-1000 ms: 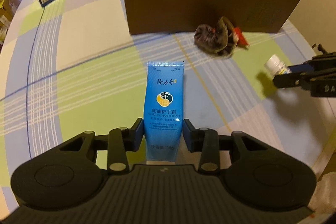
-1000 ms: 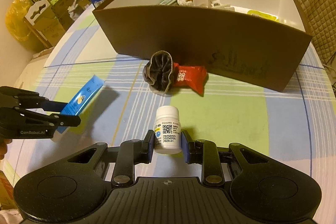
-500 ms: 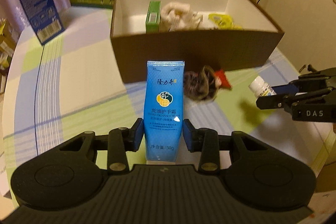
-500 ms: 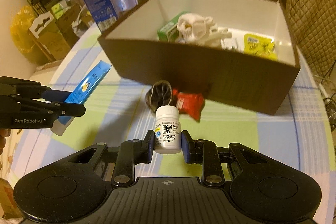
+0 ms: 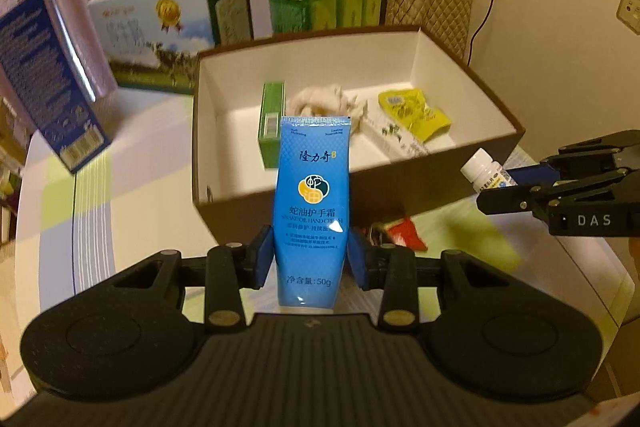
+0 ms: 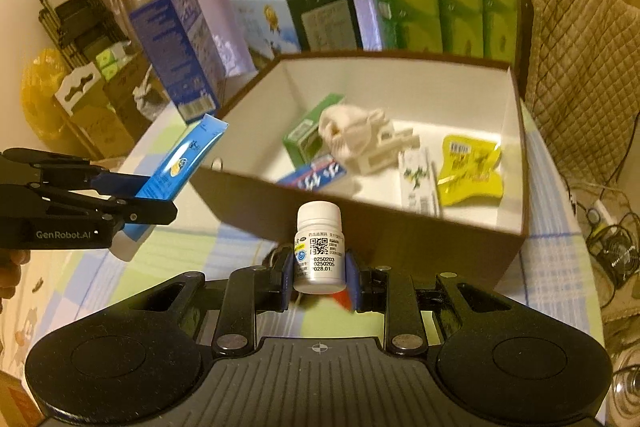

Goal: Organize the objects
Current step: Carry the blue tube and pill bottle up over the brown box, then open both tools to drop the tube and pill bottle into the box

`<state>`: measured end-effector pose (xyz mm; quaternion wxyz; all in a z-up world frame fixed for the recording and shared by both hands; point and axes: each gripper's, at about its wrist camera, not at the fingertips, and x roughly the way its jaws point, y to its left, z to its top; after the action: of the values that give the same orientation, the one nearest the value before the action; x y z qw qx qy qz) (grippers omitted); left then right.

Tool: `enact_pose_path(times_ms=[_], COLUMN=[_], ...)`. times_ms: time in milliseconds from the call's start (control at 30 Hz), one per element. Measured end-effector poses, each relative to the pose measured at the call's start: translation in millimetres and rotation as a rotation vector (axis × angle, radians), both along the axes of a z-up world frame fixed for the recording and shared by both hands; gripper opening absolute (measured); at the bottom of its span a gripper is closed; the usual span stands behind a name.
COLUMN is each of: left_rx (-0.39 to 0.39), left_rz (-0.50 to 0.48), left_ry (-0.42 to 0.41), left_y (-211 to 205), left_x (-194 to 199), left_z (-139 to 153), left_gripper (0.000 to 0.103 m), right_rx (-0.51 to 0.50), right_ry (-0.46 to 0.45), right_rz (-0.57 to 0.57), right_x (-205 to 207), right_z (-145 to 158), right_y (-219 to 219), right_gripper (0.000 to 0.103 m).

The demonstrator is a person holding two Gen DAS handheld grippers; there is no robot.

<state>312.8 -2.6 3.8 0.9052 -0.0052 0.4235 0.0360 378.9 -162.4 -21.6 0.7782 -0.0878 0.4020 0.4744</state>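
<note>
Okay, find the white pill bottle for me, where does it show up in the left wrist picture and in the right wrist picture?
Left wrist view: the white pill bottle is at the right edge, held tilted by the right gripper.
Right wrist view: the bottle is bottom center, upright between that gripper's fingers.
Shared landmark: the brown box, just behind the bottle in both views.

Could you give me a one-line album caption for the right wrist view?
Right gripper holding a small white plastic pill bottle before an open brown cardboard box.
</note>
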Motion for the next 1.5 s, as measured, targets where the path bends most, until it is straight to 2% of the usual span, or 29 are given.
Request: enact_pose_path(times_ms=[400,733,1067,1500], left_rx=[0.038,0.039,0.010,-0.034], left_rz=[-0.043,-0.073,-0.091,-0.088], left_ry=[-0.070,-0.084,-0.044,0.068], left_y=[0,-3,-7,-8], left_x=[52,100,136,163], left_z=[28,34,15,-27], left_gripper=[0.034,0.034,0.034,0.035], right_rx=[0.052,0.060,0.023,-0.041], right_ry=[-0.054,-0.060,-0.046,-0.015], right_rz=[-0.029,-0.069,-0.117,-0.157], right_x=[41,76,102,120], right_z=[24,24,9,-17], right_y=[18,31,33,37], right_gripper=[0.024,0.024,0.024,0.024])
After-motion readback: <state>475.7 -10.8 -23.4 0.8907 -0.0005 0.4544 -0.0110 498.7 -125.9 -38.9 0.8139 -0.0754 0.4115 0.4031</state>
